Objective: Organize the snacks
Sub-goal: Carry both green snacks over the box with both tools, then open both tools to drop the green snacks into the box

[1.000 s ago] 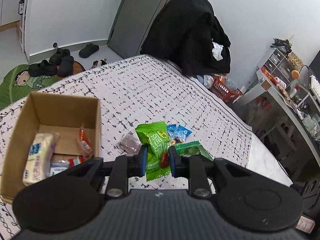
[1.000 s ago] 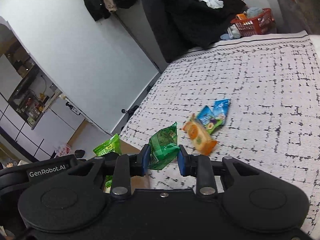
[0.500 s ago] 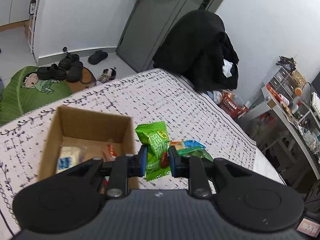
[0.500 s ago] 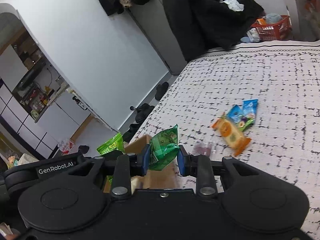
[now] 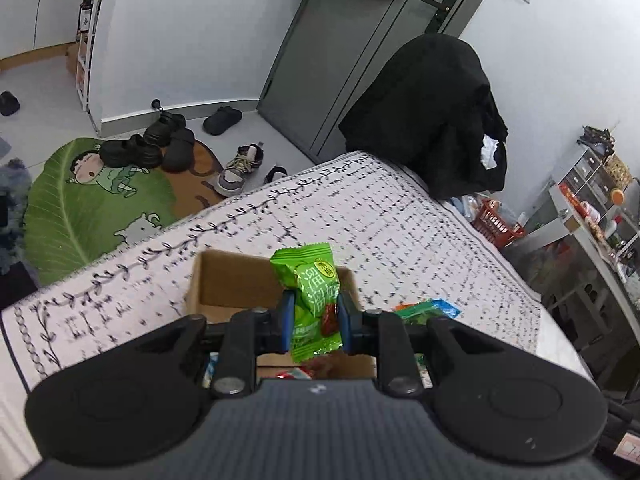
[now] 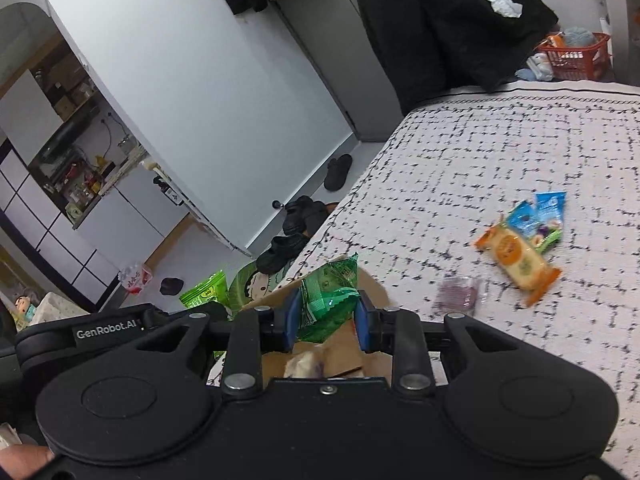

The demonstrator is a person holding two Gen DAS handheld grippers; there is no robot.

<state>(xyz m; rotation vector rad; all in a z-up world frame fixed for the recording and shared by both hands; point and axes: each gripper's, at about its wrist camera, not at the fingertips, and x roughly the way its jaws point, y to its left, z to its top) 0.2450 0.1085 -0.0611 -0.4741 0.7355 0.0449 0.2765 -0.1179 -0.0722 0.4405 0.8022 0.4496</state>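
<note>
both your grippers have carried their packets from the loose snacks to above the cardboard box (image 5: pixel 236 284). your left gripper (image 5: pixel 313 322) pinches a light green packet (image 5: pixel 316 296), long axis upright; your right gripper (image 6: pixel 327 325) pinches a dark green packet (image 6: pixel 326 300). the box lies directly below both, left slightly nearer.

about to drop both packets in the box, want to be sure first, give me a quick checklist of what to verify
1. Left gripper clamps the light green snack packet: ok.
2. Right gripper clamps the dark green snack packet: ok.
3. Cardboard box lies under the left packet: ok.
4. Box opening under the right packet: ok, though its far rim is close.
5. Room left in the box: cannot tell, grippers hide most of it.
6. Snacks left on the bedspread: not ok, orange packet, blue packets and purple candy remain.
</note>
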